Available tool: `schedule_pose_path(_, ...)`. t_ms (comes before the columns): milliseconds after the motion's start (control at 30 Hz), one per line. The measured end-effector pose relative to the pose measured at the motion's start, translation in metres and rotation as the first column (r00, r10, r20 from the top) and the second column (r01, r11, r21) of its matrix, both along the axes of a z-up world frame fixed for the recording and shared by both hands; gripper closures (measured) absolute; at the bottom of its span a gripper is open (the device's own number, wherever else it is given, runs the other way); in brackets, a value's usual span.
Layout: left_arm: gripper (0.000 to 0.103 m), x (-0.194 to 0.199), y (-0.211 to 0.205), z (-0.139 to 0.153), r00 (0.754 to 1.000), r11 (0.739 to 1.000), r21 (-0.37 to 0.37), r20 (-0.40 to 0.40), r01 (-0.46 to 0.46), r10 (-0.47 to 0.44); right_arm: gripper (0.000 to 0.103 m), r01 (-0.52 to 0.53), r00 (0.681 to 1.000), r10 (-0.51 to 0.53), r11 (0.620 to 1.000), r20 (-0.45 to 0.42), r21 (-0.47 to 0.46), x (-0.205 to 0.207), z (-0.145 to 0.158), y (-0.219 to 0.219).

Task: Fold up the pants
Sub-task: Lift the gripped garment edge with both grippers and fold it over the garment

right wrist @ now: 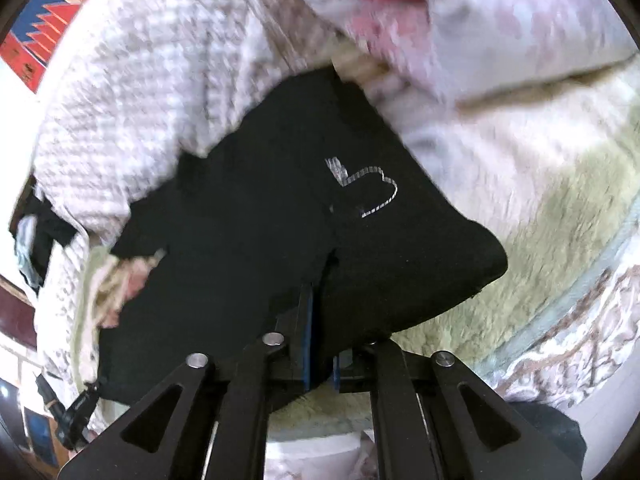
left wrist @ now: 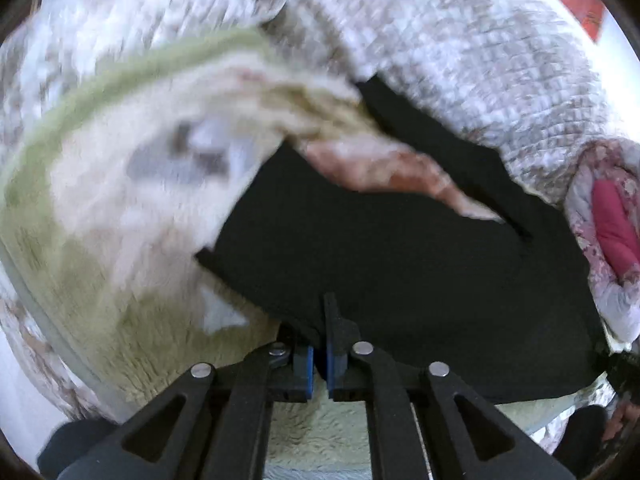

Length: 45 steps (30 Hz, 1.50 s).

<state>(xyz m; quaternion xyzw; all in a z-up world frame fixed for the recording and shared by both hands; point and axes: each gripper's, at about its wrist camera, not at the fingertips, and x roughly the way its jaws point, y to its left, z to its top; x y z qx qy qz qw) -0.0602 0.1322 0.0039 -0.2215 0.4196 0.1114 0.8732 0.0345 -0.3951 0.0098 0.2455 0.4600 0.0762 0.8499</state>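
The black pants (left wrist: 400,248) lie spread on a pale green fluffy blanket (left wrist: 88,240). In the left wrist view my left gripper (left wrist: 326,312) is shut on the near edge of the black cloth, which drapes over its blue-padded fingers. In the right wrist view the same pants (right wrist: 248,216) carry a small silver stitched heart (right wrist: 374,194). My right gripper (right wrist: 324,276) is shut on the pants' near edge too, and the fabric lifts in a fold over its fingers. Both views are blurred.
A white waffle-textured quilt (left wrist: 460,48) lies bunched beyond the pants, seen also as the quilt (right wrist: 132,92) at upper left. A pink floral bedding bundle (left wrist: 608,220) sits at the right. A red and blue picture (right wrist: 44,28) hangs on the wall.
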Motion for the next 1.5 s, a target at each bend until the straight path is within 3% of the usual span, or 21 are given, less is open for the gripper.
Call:
schedule_pose_path(133,0.086,-0.007,0.011,0.005,0.998,0.999,-0.004,0.025,-0.05,0.05,0.079,0.02,0.998,-0.021,0.999,0.063,0.025,-0.014,0.012,-0.01)
schedule_pose_path(233,0.086,-0.005,0.021,0.001,0.997,0.996,-0.047,0.024,-0.077,0.078,0.079,0.047,0.997,-0.051,0.997,0.062,0.064,-0.015,0.011,-0.017)
schedule_pose_path(300,0.089,-0.003,0.018,0.003,0.997,0.997,-0.015,0.015,-0.078,0.078,0.079,0.076,0.996,-0.079,0.994,0.033,0.077,-0.013,0.006,-0.017)
schedule_pose_path(333,0.093,-0.004,0.016,0.006,0.996,0.996,0.007,0.018,-0.083,0.083,0.08,0.084,0.995,-0.088,0.994,0.049,0.073,-0.015,0.008,-0.016)
schedule_pose_path(400,0.098,-0.008,0.016,0.011,0.996,0.995,0.049,0.031,-0.09,0.089,0.101,0.098,0.992,-0.1,0.995,0.072,0.026,-0.019,0.013,-0.014)
schedule_pose_path(500,0.097,-0.01,0.02,0.013,0.994,0.992,0.062,0.021,-0.106,0.105,0.101,0.116,0.993,-0.116,0.992,0.012,0.041,-0.019,0.002,-0.021)
schedule_pose_path(533,0.093,-0.011,0.022,0.014,0.993,0.991,0.067,0.014,-0.118,0.118,0.101,0.113,0.994,-0.113,0.993,-0.004,0.041,-0.019,-0.001,-0.022)
schedule_pose_path(700,0.093,-0.021,0.035,0.032,0.979,0.972,0.12,0.033,-0.203,0.201,0.095,0.146,0.989,-0.146,0.989,0.008,-0.039,-0.035,0.016,-0.023)
schedule_pose_path(767,0.092,-0.021,0.035,0.041,0.978,0.969,0.135,0.053,-0.206,0.201,0.087,0.211,0.977,-0.207,0.965,0.045,-0.153,-0.043,0.03,-0.02)
schedule_pose_path(867,0.088,-0.016,0.025,0.049,0.985,0.978,0.131,0.075,-0.161,0.152,0.087,0.233,0.97,-0.207,0.941,0.127,-0.247,-0.047,0.047,-0.015)
schedule_pose_path(933,0.078,-0.008,0.008,0.05,0.993,0.988,0.126,0.085,-0.095,0.085,0.087,0.147,0.98,-0.097,0.943,0.175,-0.3,-0.038,0.054,0.002)
schedule_pose_path(1000,0.077,0.002,-0.015,0.046,0.997,0.992,0.127,0.083,-0.016,0.006,0.086,0.052,0.985,0.002,0.949,0.171,-0.312,-0.027,0.052,0.018)
schedule_pose_path(1133,0.077,0.016,-0.055,0.033,0.989,0.984,0.122,0.056,0.132,-0.14,0.086,-0.05,0.976,0.127,0.921,0.176,-0.386,-0.009,0.037,0.045)
schedule_pose_path(1200,0.077,0.022,-0.068,0.021,0.983,0.975,0.131,0.022,0.18,-0.184,0.087,-0.059,0.988,0.113,0.91,0.108,-0.411,0.005,0.017,0.042)
schedule_pose_path(1267,0.077,0.027,-0.072,0.005,0.979,0.972,0.117,-0.027,0.203,-0.202,0.087,-0.067,0.991,0.106,0.923,0.081,-0.379,0.008,0.005,0.034)
schedule_pose_path(1367,0.076,0.027,-0.077,0.005,0.975,0.963,0.158,-0.017,0.22,-0.22,0.087,-0.063,0.991,0.104,0.919,0.086,-0.39,0.006,0.009,0.033)
schedule_pose_path(1500,0.076,0.026,-0.08,0.014,0.975,0.964,0.15,-0.033,0.221,-0.218,0.084,-0.077,0.986,0.127,0.918,0.105,-0.39,-0.002,0.025,0.04)
